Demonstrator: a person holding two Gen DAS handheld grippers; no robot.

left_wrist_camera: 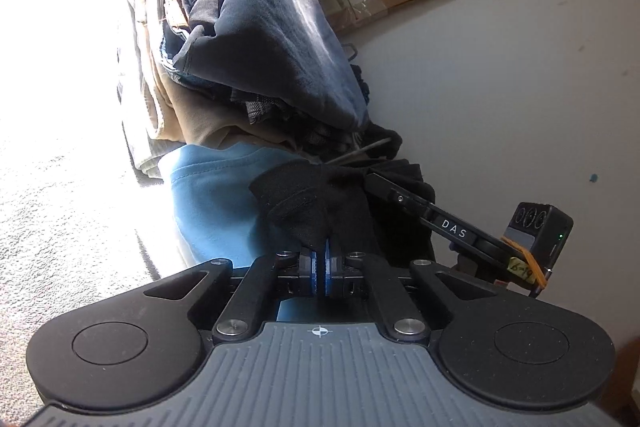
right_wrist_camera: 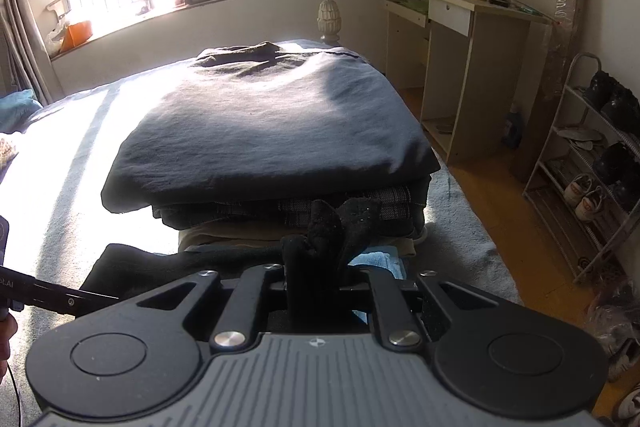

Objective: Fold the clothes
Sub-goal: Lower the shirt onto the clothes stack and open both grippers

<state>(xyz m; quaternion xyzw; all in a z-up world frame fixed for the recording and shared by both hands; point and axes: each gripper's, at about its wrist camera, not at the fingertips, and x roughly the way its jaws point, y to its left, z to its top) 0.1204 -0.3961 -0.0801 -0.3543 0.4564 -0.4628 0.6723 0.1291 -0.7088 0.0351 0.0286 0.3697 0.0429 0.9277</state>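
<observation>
A black garment [left_wrist_camera: 320, 203] is held by both tools just in front of a stack of folded clothes [right_wrist_camera: 272, 131] on the bed [right_wrist_camera: 60, 227]. The left tool [left_wrist_camera: 320, 259] is fully closed, and a bunch of the black cloth is pinched between its blue pads. The right tool [right_wrist_camera: 320, 267] is nearly closed on a thicker bunch of the same black cloth, which stands up out of its jaws. In the left wrist view the right tool is seen gripping the far end of the garment, so the cloth is stretched between the two.

Much of the task appears to be done already: a dark grey garment [right_wrist_camera: 280, 107] lies flat on top of the stack, with a plaid piece [right_wrist_camera: 360, 207] and a beige piece [right_wrist_camera: 224, 233] under it. A blue cloth [left_wrist_camera: 212, 195] lies below the black garment; whether it is folded cannot be told, because most of it is hidden.

The black garment is judged to be still in work. It must be laid flat and folded, and probably put on the stack afterwards.
</observation>
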